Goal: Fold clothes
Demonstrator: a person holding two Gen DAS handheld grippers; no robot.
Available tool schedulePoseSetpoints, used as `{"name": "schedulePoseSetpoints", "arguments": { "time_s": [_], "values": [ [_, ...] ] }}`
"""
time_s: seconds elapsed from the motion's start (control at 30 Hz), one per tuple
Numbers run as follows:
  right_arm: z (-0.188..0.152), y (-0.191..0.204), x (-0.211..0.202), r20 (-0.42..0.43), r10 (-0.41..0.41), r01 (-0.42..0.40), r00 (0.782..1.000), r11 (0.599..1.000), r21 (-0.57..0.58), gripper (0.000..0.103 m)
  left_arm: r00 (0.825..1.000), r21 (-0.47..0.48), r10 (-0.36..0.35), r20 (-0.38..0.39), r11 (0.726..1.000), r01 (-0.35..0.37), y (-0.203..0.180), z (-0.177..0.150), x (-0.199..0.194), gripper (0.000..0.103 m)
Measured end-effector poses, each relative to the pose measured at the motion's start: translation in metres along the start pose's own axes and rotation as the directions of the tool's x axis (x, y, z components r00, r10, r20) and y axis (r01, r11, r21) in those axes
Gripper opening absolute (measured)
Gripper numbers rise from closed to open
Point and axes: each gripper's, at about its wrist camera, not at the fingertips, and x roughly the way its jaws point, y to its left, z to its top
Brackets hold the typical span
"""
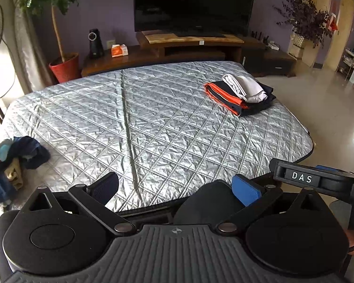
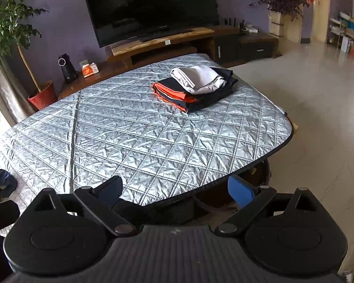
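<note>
Two handheld grippers hover side by side over the near edge of a wide desk (image 1: 153,122) covered with a silver quilted pad. Both look forward across it toward a dark television (image 1: 193,2) on a low wooden stand against a purple wall.

The left gripper (image 1: 177,186) has its jaws spread wide, with nothing between them but the bare quilted cover below. The right gripper (image 2: 177,188) is the same: jaws wide apart, holding nothing, poised just over the desk's near right edge. In the left view, part of the right gripper's body shows at the right edge, close alongside.

On the far right part of the desk sits a neat stack of folded clothes (image 1: 240,92): a dark navy garment with orange panels at the bottom and a pale grey folded garment (image 2: 197,77) on top. At the near left edge of the desk lies a heap of unfolded clothes (image 1: 14,162), crumpled together, in dark blue, light blue and tan. From the right view only a corner of that heap shows at the far left. The middle of the desk is bare.

This appears to be a pause between garments: some pieces are folded and stacked, and the heap remains. The next move likely calls for reaching left to the heap, pinching a single garment free without dragging the others along, and spreading it flat on the open middle of the desk. The left gripper is nearer the heap and seems better placed to start.

A potted tree in a red pot (image 1: 65,67) stands to the left of the television stand.
</note>
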Motion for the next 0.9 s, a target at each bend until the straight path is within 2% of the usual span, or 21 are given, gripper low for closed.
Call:
{"name": "schedulePoseSetpoints", "arguments": {
  "time_s": [0.27, 0.43, 0.53, 0.63, 0.9],
  "values": [
    [-0.010, 0.003, -0.006, -0.018, 0.028, -0.029, 0.999, 0.999, -0.017, 0.096, 0.999, -0.005, 0.022, 0.039, 1.000, -0.022, -0.004, -0.009, -0.016, 0.103],
    [-0.011, 0.004, -0.009, -0.008, 0.028, -0.029, 1.000, 0.999, -0.019, 0.098, 0.997, -0.018, -0.032, 0.067, 0.999, 0.034, -0.003, -0.013, -0.027, 0.103],
    [-0.011, 0.003, -0.008, -0.012, 0.028, -0.028, 1.000, 1.000, -0.013, 0.098, 0.998, 0.011, -0.026, 0.065, 1.000, 0.026, -0.006, -0.012, -0.028, 0.103],
    [-0.012, 0.004, -0.004, -0.026, 0.031, -0.031, 0.999, 0.999, -0.010, 0.098, 0.998, 0.032, 0.011, 0.068, 0.999, -0.014, -0.007, -0.013, -0.027, 0.103],
    [-0.018, 0.022, 0.012, -0.044, 0.004, -0.007, 0.999, 0.997, -0.079, 0.099, 0.998, 0.004, -0.036, 0.043, 0.999, 0.036, 0.009, -0.018, -0.010, 0.103]
  ]
}}
